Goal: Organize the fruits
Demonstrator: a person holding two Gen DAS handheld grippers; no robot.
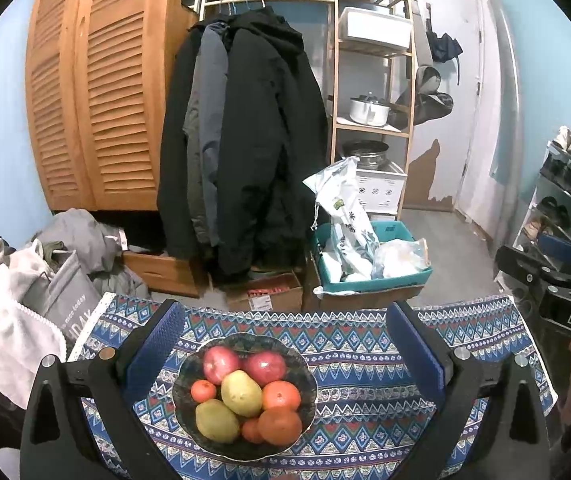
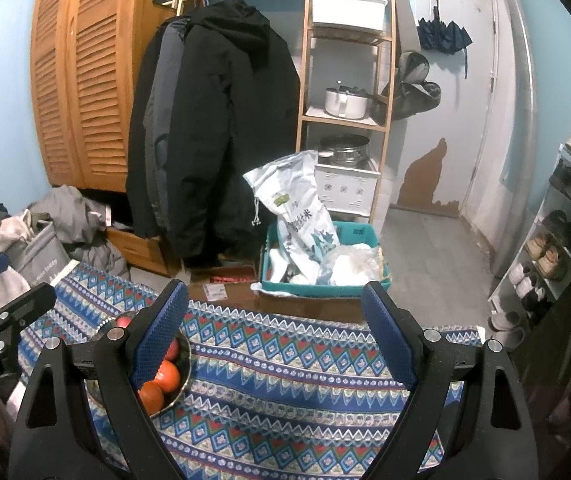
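A dark patterned bowl (image 1: 305, 372) sits on a blue patterned tablecloth (image 1: 365, 392). It holds two red apples (image 1: 264, 367), two green pears (image 1: 241, 394) and several oranges (image 1: 280, 426). My left gripper (image 1: 285, 348) is open and empty, its blue pads either side of the bowl and above it. My right gripper (image 2: 281, 340) is open and empty over bare cloth to the right of the bowl (image 2: 184, 364); its left finger (image 2: 157, 336) hides most of the bowl, with oranges (image 2: 167, 376) showing. The right gripper's body also shows at the right edge of the left wrist view (image 1: 557, 280).
Beyond the table's far edge are cardboard boxes (image 1: 265, 296), a teal bin with bags (image 1: 369, 256), hanging coats (image 1: 245, 140), a wooden shelf with pots (image 1: 369, 112), and a laundry pile (image 1: 25, 280) on the left. A shoe rack (image 2: 565, 240) stands on the right.
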